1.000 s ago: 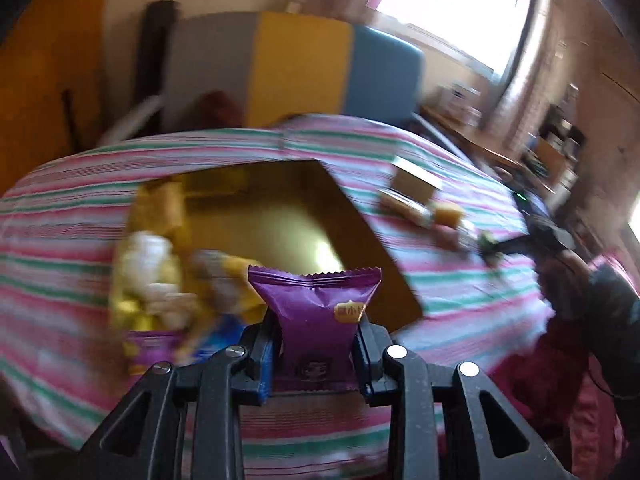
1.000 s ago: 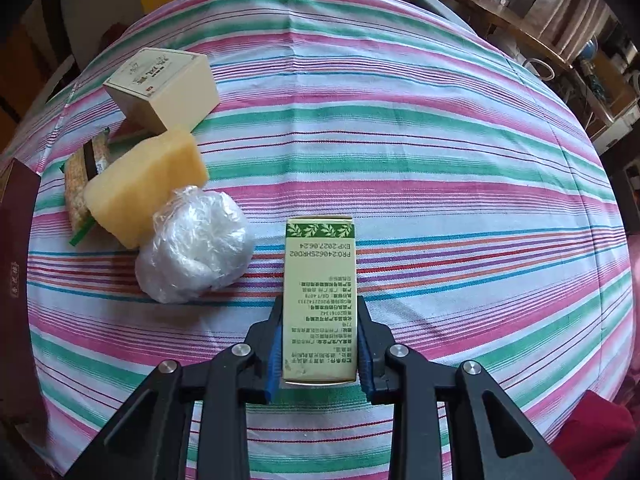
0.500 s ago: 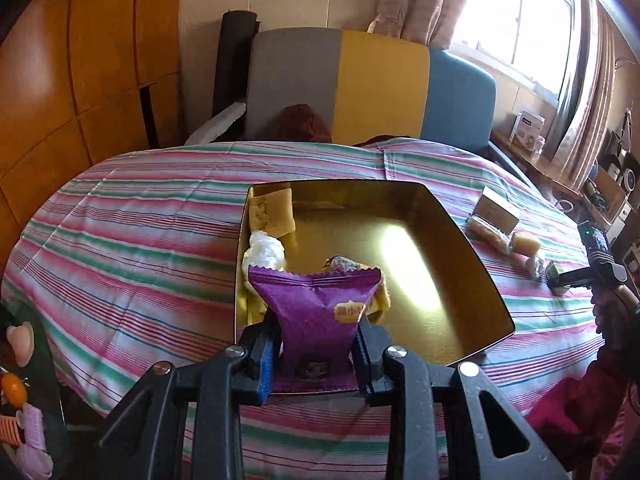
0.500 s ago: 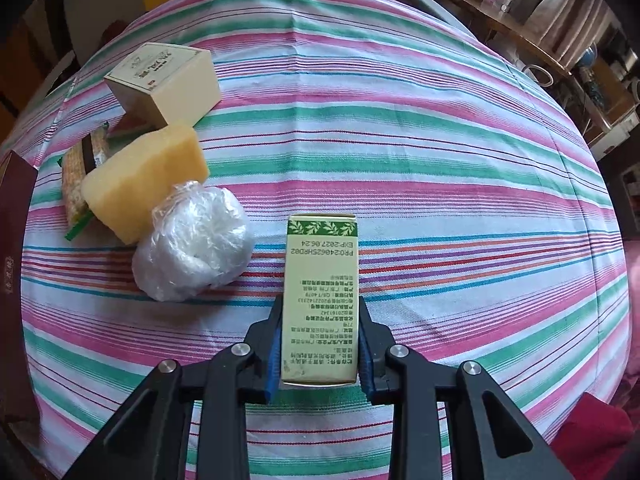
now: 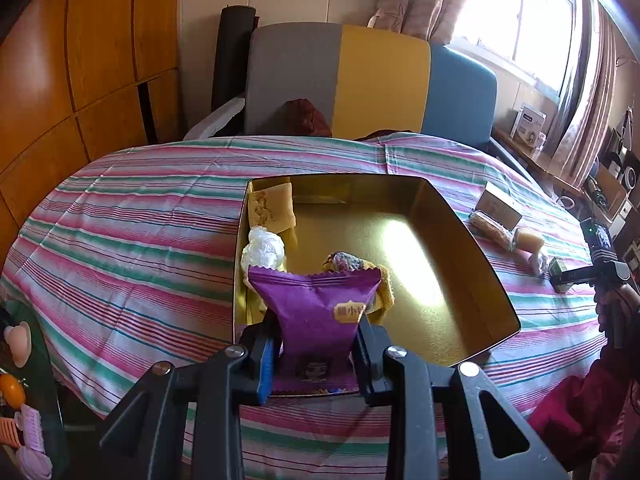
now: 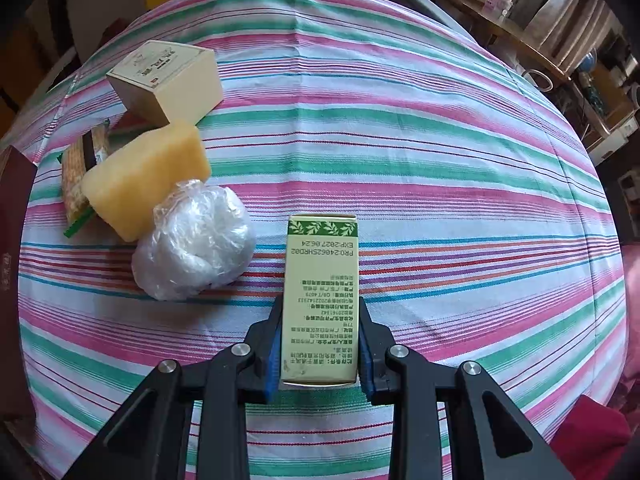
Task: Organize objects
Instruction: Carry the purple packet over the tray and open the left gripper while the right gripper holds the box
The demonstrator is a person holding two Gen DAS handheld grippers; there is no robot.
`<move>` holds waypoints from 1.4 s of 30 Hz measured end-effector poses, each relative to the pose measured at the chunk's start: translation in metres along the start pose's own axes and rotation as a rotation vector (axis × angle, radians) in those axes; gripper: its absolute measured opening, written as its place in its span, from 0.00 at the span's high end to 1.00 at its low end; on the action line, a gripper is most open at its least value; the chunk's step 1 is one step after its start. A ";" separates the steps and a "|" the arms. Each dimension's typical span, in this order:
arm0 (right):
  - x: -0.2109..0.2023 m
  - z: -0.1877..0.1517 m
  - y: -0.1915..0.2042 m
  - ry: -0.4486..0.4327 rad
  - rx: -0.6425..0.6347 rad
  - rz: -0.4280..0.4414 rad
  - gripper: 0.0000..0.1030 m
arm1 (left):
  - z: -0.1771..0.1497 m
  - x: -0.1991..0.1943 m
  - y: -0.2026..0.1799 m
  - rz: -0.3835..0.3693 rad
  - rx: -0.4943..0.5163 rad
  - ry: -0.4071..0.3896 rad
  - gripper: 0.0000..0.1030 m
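While the left gripper (image 5: 316,350) pinches a purple snack packet (image 5: 316,312) between its blue pads, the packet stands upright over the near rim of the gold tray (image 5: 472,240), at the tray's six o'clock. Inside the tray, a white wrapped ball (image 5: 263,247) lies at the packet's eleven o'clock, a yellow cake slice (image 5: 272,208) beyond it in the far left corner, and a dark-topped pastry (image 5: 347,262) just behind the packet at twelve.

The right gripper (image 6: 319,340) clamps a pale green carton (image 6: 320,292) by its long sides above the striped tablecloth (image 6: 440,160). At the carton's nine o'clock sits a white plastic-wrapped bundle (image 6: 196,240), touching a yellow sponge-like block (image 6: 144,176) at ten; a cream box (image 6: 168,80) lies farther at eleven, with a patterned wrapped bar (image 6: 78,176) beside the block.
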State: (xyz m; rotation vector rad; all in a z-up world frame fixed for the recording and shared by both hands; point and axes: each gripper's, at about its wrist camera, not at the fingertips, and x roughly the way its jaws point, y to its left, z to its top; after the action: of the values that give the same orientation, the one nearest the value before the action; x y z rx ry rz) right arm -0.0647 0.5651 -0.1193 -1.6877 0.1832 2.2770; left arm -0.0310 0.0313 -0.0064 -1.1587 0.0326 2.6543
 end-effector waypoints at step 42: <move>0.011 0.005 0.022 -0.014 -0.046 -0.030 0.70 | 0.113 0.174 0.006 -0.202 -0.079 0.286 0.70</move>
State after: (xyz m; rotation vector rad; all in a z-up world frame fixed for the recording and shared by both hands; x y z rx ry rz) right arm -0.0788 0.5476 -0.1304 -1.6846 0.1026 2.2875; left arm -0.2277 0.0760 -0.0554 -1.4744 -0.1330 2.3176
